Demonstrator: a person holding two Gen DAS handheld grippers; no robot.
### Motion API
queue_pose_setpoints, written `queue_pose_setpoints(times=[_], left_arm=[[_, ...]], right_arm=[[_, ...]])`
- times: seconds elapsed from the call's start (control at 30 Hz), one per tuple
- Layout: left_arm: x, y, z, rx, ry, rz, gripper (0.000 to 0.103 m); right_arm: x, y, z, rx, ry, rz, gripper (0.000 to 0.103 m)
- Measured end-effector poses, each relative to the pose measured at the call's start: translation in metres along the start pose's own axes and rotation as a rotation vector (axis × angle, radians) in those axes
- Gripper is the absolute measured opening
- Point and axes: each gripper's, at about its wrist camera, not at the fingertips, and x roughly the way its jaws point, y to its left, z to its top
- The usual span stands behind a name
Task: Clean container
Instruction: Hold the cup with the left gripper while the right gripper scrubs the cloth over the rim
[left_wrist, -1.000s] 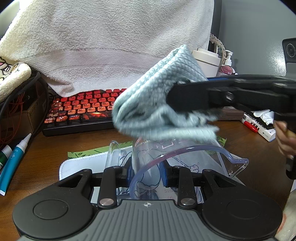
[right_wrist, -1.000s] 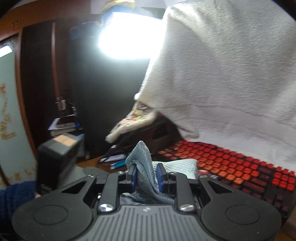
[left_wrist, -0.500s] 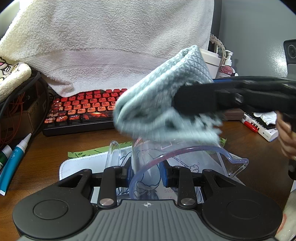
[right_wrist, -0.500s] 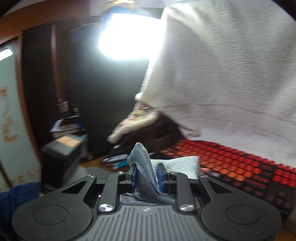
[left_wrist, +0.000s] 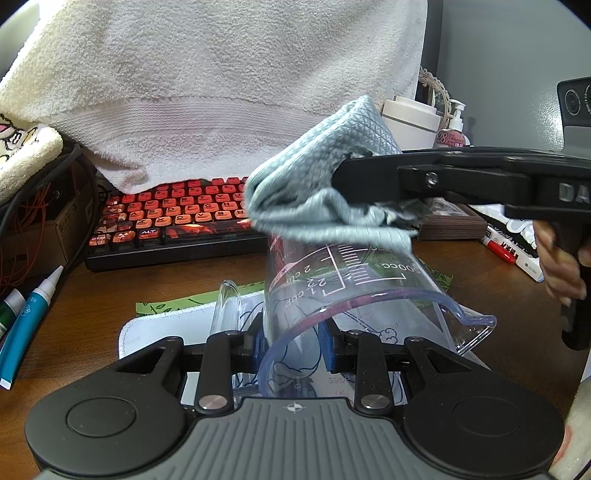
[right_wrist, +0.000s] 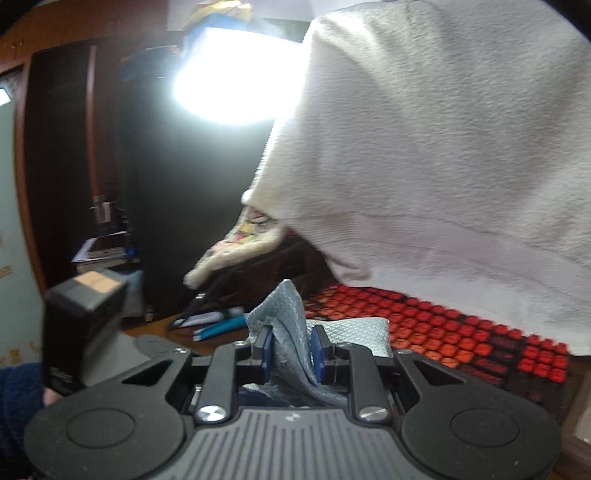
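A clear plastic measuring cup (left_wrist: 354, 291) with printed scale marks lies tilted, its open rim toward the camera. My left gripper (left_wrist: 293, 343) is shut on its wall near the rim. My right gripper (right_wrist: 291, 349) is shut on a grey-blue cleaning cloth (right_wrist: 291, 325). In the left wrist view the right gripper (left_wrist: 345, 184) comes in from the right and holds the cloth (left_wrist: 317, 192) on the cup's far end, which the cloth hides.
A red-keyed keyboard (left_wrist: 173, 218) lies behind the cup under a hanging white towel (left_wrist: 221, 81). A white mat (left_wrist: 166, 328) lies under the cup on the wooden desk (left_wrist: 92, 295). Tubes (left_wrist: 26, 317) lie at left. Bottles (left_wrist: 417, 118) and a marker box (left_wrist: 513, 251) stand at right.
The right gripper with the cloth has moved slightly right and up over the cup's far end. The cup and the left gripper have stayed in place.
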Motion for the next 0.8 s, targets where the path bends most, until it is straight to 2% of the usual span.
queue_pose_setpoints(times=[0.13,0.43,0.53,0.7,0.8], left_arm=[[0.0,-0.001,0.0,0.0,0.0,0.001,0.029],[-0.001,-0.002,0.0,0.0,-0.001,0.001,0.029],[-0.001,-0.002,0.0,0.0,0.0,0.001,0.029],[-0.001,-0.002,0.0,-0.001,0.0,0.001,0.029],[-0.001,-0.002,0.0,-0.001,0.0,0.001,0.029]], right_arm=[[-0.001,0.0,-0.001,0.015,0.001,0.005,0.022],[-0.002,0.02,0.0,-0.018,0.026,0.181,0.022],[0.0,0.019,0.001,-0.013,0.022,0.16,0.019],[0.0,0.002,0.002,0.033,0.002,0.039,0.019],[-0.001,-0.002,0.002,0.054,0.0,0.022,0.02]])
